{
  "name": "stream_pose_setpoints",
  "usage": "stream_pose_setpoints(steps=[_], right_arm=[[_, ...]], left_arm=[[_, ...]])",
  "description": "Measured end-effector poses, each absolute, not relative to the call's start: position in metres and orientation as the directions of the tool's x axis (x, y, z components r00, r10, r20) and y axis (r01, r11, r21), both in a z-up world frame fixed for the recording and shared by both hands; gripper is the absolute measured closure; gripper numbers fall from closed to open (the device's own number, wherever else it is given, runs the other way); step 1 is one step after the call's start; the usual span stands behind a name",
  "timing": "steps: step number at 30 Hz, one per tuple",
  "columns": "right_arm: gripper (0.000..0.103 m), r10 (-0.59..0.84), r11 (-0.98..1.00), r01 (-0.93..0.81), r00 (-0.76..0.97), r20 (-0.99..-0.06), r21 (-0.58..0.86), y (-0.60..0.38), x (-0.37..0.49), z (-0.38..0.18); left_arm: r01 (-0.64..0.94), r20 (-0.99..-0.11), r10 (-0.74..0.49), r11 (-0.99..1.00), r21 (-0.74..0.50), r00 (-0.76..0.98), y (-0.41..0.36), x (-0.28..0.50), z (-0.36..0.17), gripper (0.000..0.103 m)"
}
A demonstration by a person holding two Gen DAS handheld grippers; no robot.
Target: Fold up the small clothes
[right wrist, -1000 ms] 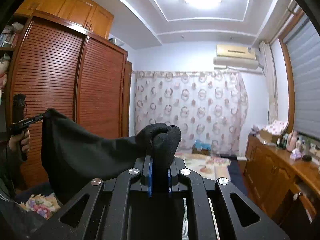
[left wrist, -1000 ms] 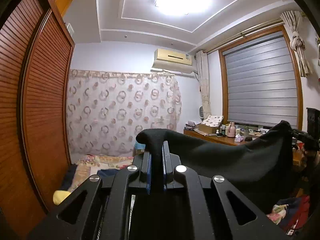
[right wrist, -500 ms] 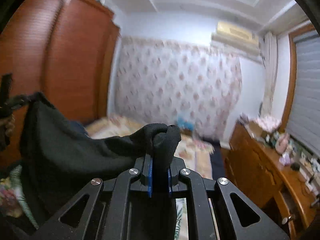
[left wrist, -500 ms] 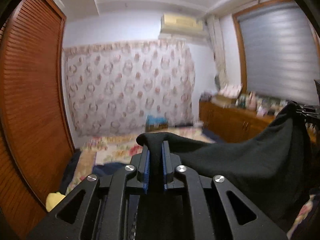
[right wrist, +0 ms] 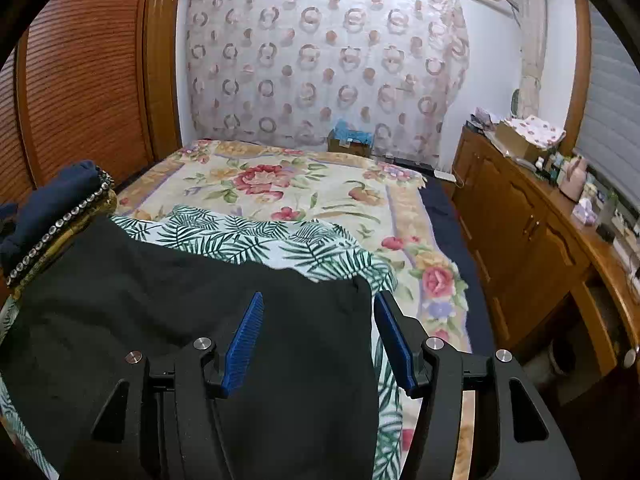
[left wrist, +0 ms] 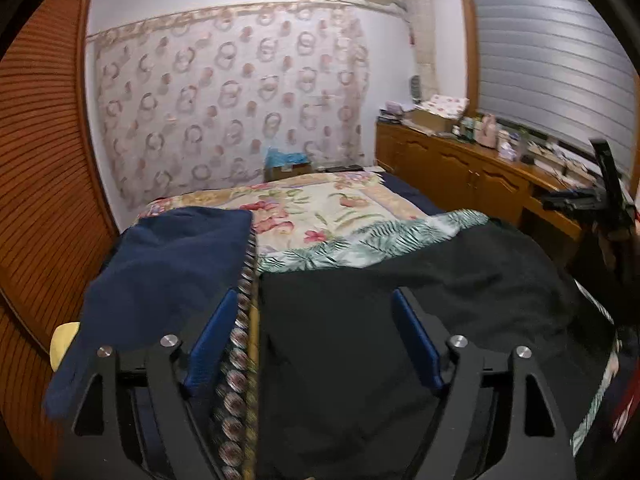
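A black garment [left wrist: 400,304] lies spread flat on a palm-leaf cloth [left wrist: 360,240] on the bed; it also shows in the right wrist view [right wrist: 160,300]. My left gripper [left wrist: 314,336] is open and empty, low over the garment's left part. My right gripper [right wrist: 318,332] is open and empty over the garment's right edge. The other gripper [left wrist: 600,196] shows at the far right of the left wrist view.
A navy garment [left wrist: 168,256] with a rhinestone trim [left wrist: 246,280] lies left of the black one. The floral bedspread [right wrist: 304,184] stretches ahead. A wooden wardrobe [right wrist: 80,80] stands left, and a cluttered wooden sideboard [right wrist: 540,216] runs along the right.
Both grippers held the black garment up in the air by its corners; they have lowered it onto the bed and opened, and it now lies flat.
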State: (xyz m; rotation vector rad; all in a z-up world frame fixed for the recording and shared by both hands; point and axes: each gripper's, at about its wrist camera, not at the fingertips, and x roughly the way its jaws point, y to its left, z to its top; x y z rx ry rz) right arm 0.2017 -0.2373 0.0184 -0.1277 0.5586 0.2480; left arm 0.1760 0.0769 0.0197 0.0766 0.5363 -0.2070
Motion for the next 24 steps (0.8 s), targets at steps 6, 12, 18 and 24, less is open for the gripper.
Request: stream_pose_setpoints(steps=[6,12,18,24], right_arm=[[0.043,0.225,0.965,-0.263,0.807,-0.546,0.009,-0.263,0.177,0.034],[0.043,0.270,0.956,-0.287,0.770,-0.579,0.065,-0.274,0.150,0.021],[0.043,0.268,0.958,-0.269,0.728,-0.630,0.097,-0.293,0.132,0.006],[0.043,0.246,0.966,-0.235,0.692,-0.679,0.111,-0.305,0.129,0.005]], left_arm=[[0.241,-0.588,-0.197,0.971,-0.003,0.784,0.063,0.156,-0.005,0.023],[0.245,-0.683,-0.204,0.969,-0.037,0.701,0.055,0.152,-0.038,0.023],[0.230,-0.750,-0.186,0.972,-0.047,0.635,0.054,0.155,-0.064,0.023],[0.214,-0.767,-0.178,0.975,-0.054,0.616,0.055,0.156,-0.078,0.023]])
